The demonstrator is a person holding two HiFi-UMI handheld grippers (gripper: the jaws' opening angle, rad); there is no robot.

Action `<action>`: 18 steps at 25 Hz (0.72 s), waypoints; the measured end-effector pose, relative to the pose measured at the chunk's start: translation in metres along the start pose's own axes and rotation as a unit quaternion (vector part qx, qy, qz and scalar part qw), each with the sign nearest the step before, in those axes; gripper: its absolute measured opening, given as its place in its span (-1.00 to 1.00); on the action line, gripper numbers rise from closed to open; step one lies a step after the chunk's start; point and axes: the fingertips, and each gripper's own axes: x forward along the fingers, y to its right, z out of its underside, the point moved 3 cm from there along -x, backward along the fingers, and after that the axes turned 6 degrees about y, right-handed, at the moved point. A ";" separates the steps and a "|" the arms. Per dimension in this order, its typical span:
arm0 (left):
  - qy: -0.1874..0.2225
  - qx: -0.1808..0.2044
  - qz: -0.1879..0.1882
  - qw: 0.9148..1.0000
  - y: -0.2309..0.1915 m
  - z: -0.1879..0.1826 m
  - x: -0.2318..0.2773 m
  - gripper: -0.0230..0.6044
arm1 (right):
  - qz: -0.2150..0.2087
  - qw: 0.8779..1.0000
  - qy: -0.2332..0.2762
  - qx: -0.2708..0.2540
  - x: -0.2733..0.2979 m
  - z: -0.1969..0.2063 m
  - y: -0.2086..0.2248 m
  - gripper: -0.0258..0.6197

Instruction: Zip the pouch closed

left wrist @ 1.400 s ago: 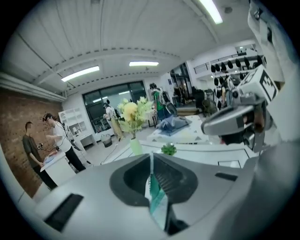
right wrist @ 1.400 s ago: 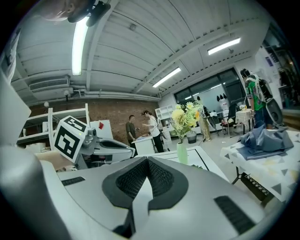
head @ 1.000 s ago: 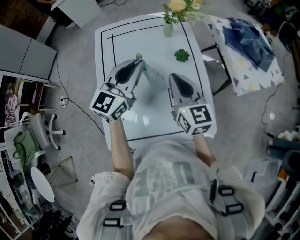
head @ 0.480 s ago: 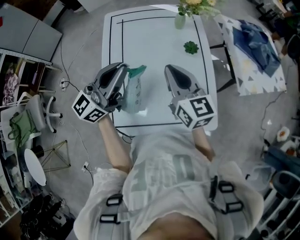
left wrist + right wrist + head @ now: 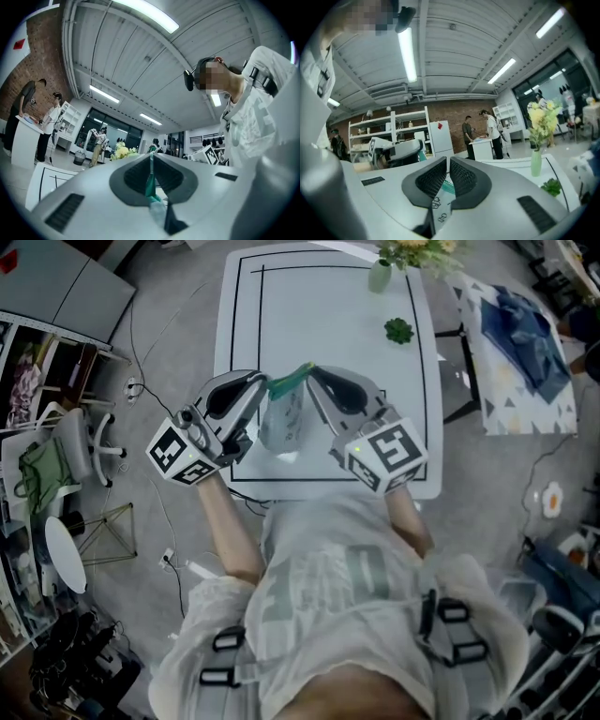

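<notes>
A clear pouch (image 5: 283, 420) with a green zip top (image 5: 291, 379) hangs above the near part of the white table (image 5: 328, 324). My left gripper (image 5: 267, 382) is shut on the left end of the green top. In the left gripper view the green edge (image 5: 150, 180) runs up between the closed jaws of that gripper (image 5: 151, 161). My right gripper (image 5: 314, 374) has come in from the right and is shut on the other end. In the right gripper view the green strip (image 5: 448, 187) and printed clear film (image 5: 439, 211) sit between the jaws of the right gripper (image 5: 446, 164).
A vase of yellow flowers (image 5: 380, 276) and a small green plant (image 5: 398, 330) stand at the table's far right. A second table with blue cloth (image 5: 525, 324) is to the right. An office chair (image 5: 75, 442) and floor cables lie to the left. People stand far off.
The left gripper carried the pouch toward the table's near edge. The right gripper, apart from the pouch before, swung left and now meets the pouch's green top.
</notes>
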 end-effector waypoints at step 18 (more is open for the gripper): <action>-0.049 0.003 0.053 0.997 0.026 -0.008 -0.005 -0.85 | -0.245 0.945 -0.086 -0.198 0.020 0.001 -0.060 -0.62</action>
